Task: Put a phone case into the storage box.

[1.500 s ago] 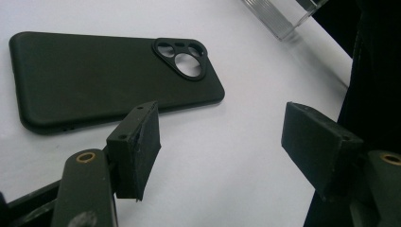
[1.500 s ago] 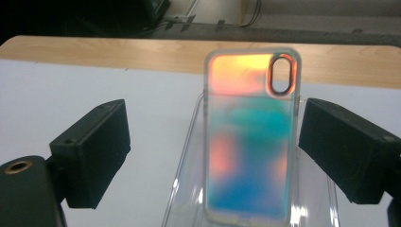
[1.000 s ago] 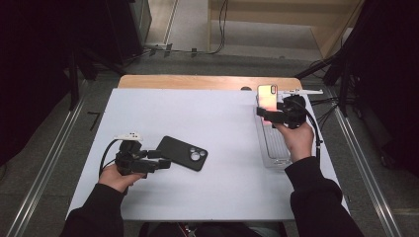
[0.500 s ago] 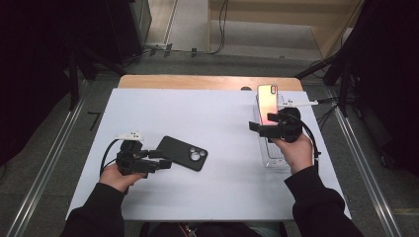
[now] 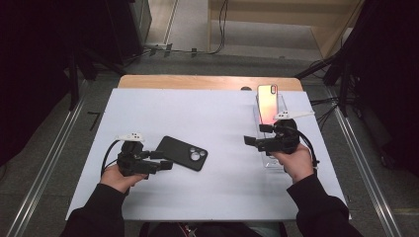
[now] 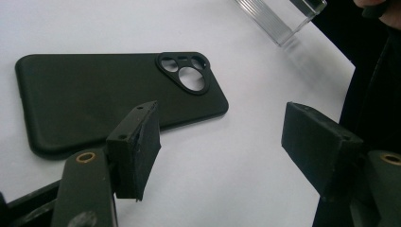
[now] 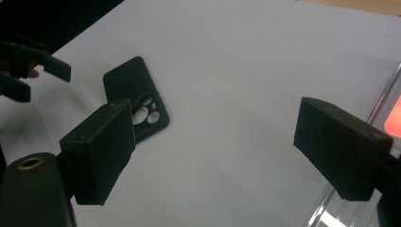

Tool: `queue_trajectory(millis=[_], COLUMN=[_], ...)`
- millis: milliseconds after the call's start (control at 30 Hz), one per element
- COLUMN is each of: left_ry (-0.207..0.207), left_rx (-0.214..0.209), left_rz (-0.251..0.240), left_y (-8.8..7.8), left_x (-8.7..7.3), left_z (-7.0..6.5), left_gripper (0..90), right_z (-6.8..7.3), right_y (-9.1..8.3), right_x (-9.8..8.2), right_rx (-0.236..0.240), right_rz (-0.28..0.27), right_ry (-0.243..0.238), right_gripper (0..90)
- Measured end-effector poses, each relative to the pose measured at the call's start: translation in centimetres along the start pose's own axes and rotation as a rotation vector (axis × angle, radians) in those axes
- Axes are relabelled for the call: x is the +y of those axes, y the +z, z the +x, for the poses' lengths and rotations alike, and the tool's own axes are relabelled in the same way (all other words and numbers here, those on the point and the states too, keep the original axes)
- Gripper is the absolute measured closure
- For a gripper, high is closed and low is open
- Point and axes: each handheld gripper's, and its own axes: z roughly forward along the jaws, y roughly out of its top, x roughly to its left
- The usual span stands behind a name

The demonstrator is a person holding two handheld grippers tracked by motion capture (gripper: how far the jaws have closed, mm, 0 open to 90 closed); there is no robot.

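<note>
On white surface [image 5: 212,123] over grey floor, dark room: black phone case [image 5: 182,153] lies flat, just ahead of left gripper [image 5: 163,160], jaws apart, empty. Right gripper [image 5: 253,135], jaws wide, empty, beside clear stand [image 5: 271,159] holding phone [image 5: 267,102].

Light falls evenly from above onto the white table [image 5: 217,118], which glows pale against dark surroundings at the left and right. Shadows there are soft and short. The phone's screen [image 5: 267,102] at the far right shines pinkish-orange. Both gripper views look slightly soft, the near jaws out of focus.
</note>
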Motion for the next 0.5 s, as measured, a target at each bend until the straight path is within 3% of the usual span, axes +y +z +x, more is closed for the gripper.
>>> queue_trajectory(millis=[367,500], left_ry=[0.005,0.005], left_rx=[-0.009,-0.012], left_rz=[0.002,0.001], left_y=[0.1,0.1], left_x=[0.0,-0.1], left_z=[-0.3,-0.4], left_gripper=[29.3,29.3], right_z=[1.5,1.8], right_y=[-0.3,-0.2], right_x=[-2.2,-2.8], right_rx=[0.101,0.113], right_rz=[0.042,0.062], right_ry=[-0.015,-0.037], right_gripper=[13.0,13.0])
